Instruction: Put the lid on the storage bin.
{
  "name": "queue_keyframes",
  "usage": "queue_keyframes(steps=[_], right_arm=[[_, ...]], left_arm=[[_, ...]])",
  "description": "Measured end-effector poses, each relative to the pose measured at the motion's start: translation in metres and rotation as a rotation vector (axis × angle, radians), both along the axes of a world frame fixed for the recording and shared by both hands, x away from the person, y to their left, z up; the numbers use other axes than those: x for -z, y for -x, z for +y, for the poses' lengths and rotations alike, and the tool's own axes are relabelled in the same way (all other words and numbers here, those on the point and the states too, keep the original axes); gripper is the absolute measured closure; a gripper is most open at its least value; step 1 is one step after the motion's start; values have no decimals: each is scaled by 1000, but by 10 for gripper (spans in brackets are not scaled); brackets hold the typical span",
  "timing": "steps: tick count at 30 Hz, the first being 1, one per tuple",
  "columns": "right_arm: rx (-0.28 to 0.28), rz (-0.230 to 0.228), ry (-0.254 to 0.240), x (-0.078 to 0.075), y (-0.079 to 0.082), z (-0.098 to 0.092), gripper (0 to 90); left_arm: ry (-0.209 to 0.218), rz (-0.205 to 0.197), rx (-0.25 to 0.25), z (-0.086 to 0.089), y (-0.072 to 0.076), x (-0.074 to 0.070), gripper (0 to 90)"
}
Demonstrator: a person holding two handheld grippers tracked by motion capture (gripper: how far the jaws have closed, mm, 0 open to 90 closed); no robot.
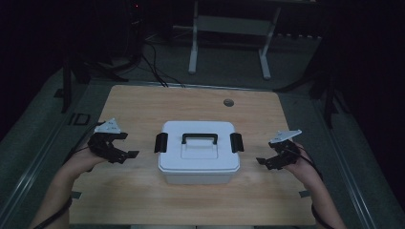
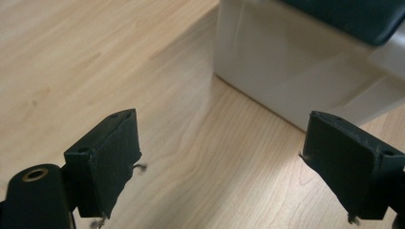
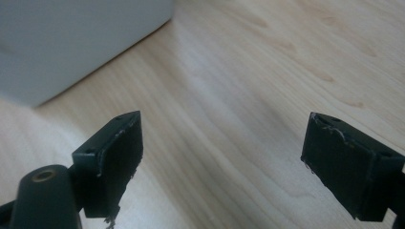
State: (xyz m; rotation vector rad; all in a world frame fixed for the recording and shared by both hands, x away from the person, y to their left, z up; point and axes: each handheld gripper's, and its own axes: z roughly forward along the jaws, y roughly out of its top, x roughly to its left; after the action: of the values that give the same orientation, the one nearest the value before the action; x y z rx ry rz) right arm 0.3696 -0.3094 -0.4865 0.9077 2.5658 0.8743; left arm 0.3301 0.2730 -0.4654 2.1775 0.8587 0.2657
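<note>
- Nearest in the high view, two forearms come in from the bottom edge, each hand holding a gripper over the wooden table (image 1: 143, 200).
- The left gripper (image 1: 125, 145) hovers just left of the white box (image 1: 198, 160), its jaws spread wide and pointing at the box's left end, with nothing between them.
- The right gripper (image 1: 267, 160) sits on the other side, near the box's right end, jaws likewise spread and empty; it is apart from the box.
- The box stands in the middle of the table, lid on, with a black carrying handle (image 1: 199, 138) on top and a black clasp at each end: left clasp (image 1: 160, 142), right clasp (image 1: 236, 142).
- The left gripper view gives what the high view cannot: close up, the two black pads (image 2: 107, 160) stand well apart over bare wood grain, and the box's pale side wall (image 2: 291, 71) rises just beyond them, with the dark clasp (image 2: 353, 16) at the top corner of the frame.
- The right gripper view shows its own pads (image 3: 112, 157) equally wide over the tabletop, the box's grey-white wall (image 3: 71, 43) off to the upper left, not touching.
- Farther back, the high view alone takes in a round hole (image 1: 229, 102) near the table's far edge, and beyond it a dim floor with cables (image 1: 155, 67) and a white frame (image 1: 229, 38).
</note>
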Motion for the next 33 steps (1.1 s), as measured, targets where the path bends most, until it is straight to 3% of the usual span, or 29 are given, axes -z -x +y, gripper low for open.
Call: queue_keyframes(steps=[5,8,14,16,17,19,21,26,30,33], right_arm=[[77,-22,-64,8,-1,-1,136],[122,-61,-71,13,-1,-1,136],[189,-109,-86,23,0,0,128],[200,-124,-91,24,1,0,125],[222,-157,-99,25,3,-1,123],[242,-181,-106,26,4,-2,121],[258,-196,-102,28,6,-3,120],[303,-223,-119,34,12,-5,119],[356,-242,-157,38,19,-10,112],[388,-269,-146,40,25,-13,112]], left_arm=[[12,0,-41,10,7,21,123],[39,0,-82,15,13,32,123],[34,-29,-142,21,25,56,112],[34,-29,-142,21,25,56,110],[45,-38,-172,24,30,62,109],[50,-52,-196,25,34,65,109],[61,-66,-238,27,38,67,108],[37,-121,-322,25,47,70,109],[56,-153,-361,24,54,71,109],[25,-170,-363,20,59,74,109]])
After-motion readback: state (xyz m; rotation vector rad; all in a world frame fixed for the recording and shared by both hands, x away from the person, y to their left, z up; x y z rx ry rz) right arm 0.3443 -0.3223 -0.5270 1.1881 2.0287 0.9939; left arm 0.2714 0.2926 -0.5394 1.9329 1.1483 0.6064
